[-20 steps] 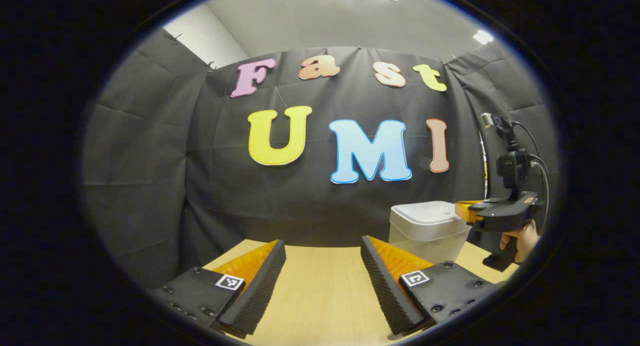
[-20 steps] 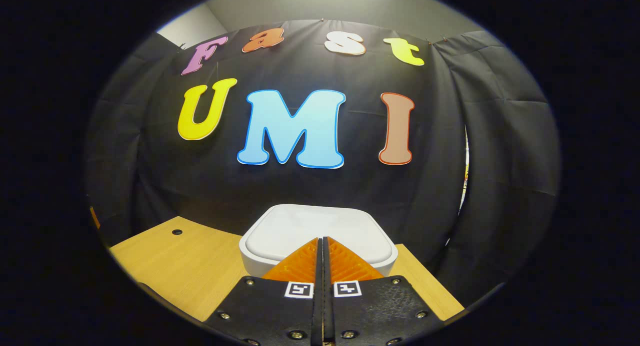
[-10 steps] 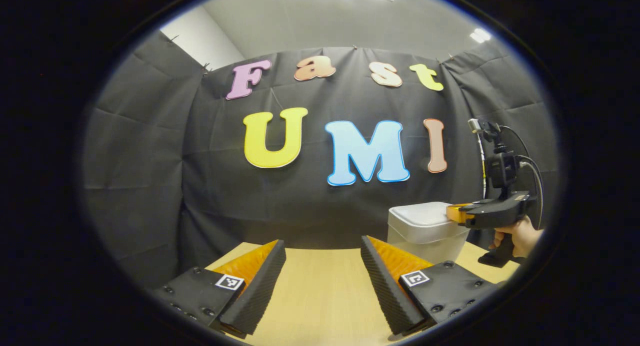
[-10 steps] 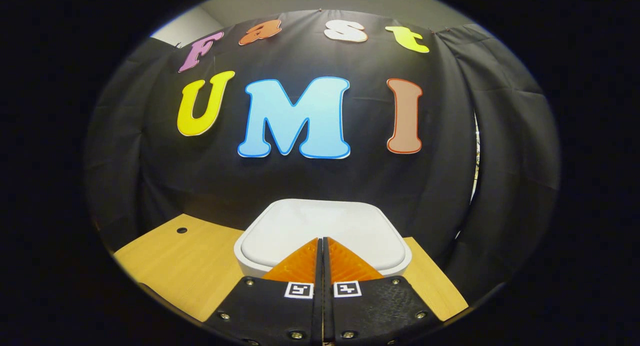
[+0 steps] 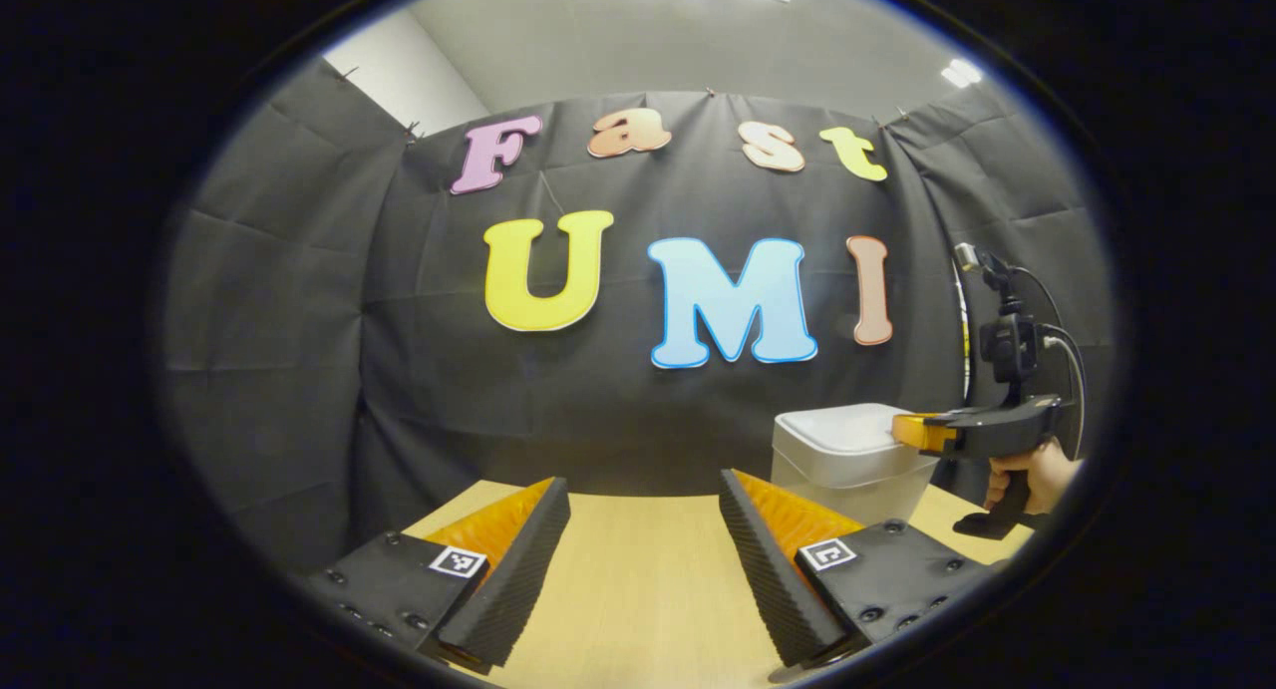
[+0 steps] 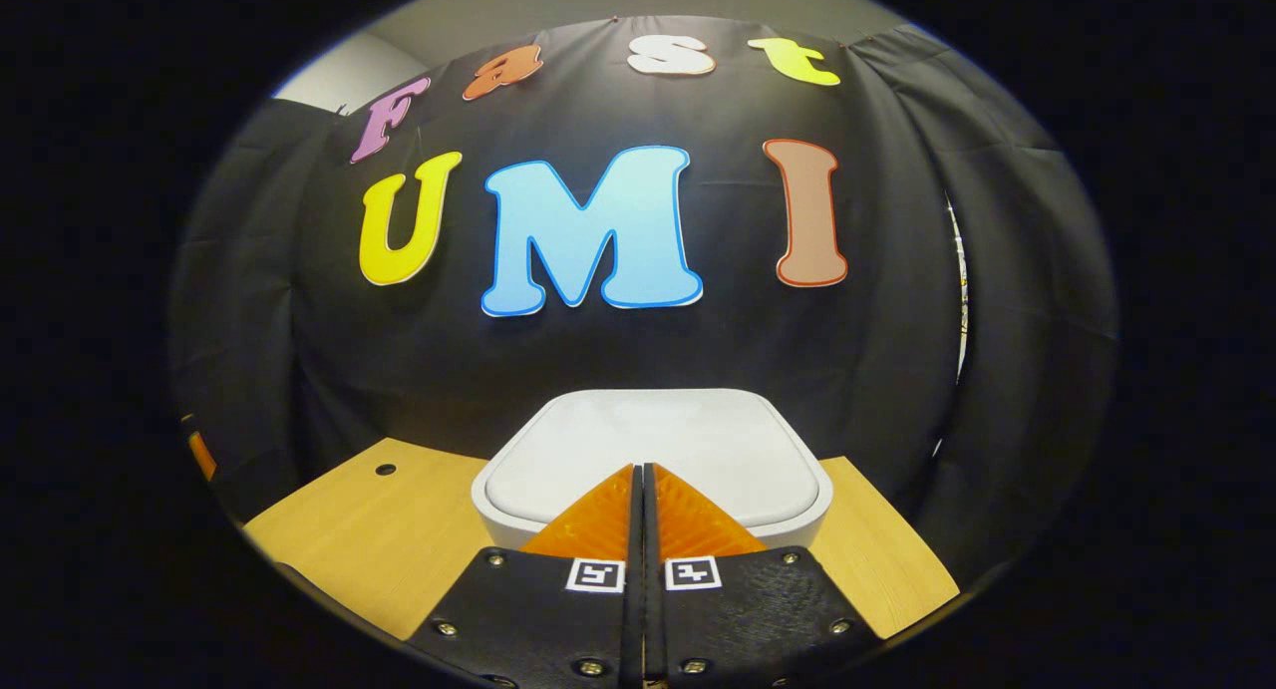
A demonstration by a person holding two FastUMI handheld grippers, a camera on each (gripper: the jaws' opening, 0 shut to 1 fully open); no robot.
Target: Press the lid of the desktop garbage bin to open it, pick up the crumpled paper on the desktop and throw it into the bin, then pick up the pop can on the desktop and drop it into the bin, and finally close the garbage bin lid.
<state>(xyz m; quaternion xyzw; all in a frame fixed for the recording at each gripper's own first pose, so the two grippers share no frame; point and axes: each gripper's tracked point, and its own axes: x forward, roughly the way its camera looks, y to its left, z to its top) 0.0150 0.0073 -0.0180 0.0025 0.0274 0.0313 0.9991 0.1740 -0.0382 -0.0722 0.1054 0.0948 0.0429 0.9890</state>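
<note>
right gripper (image 6: 643, 467) closed, poised at lid (image 6: 653, 445) of bin (image 5: 847, 465) on desk | left gripper (image 5: 643, 490) held open | risk: lid missed if tips slip off-centre

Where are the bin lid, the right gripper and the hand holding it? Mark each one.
bin lid (image 6: 653, 440), right gripper view, middle of its flat top.
right gripper (image 5: 902, 430), left gripper view, tip of its shut jaws at the lid's edge.
hand (image 5: 1032, 470), left gripper view, knuckles around the grip.
</note>
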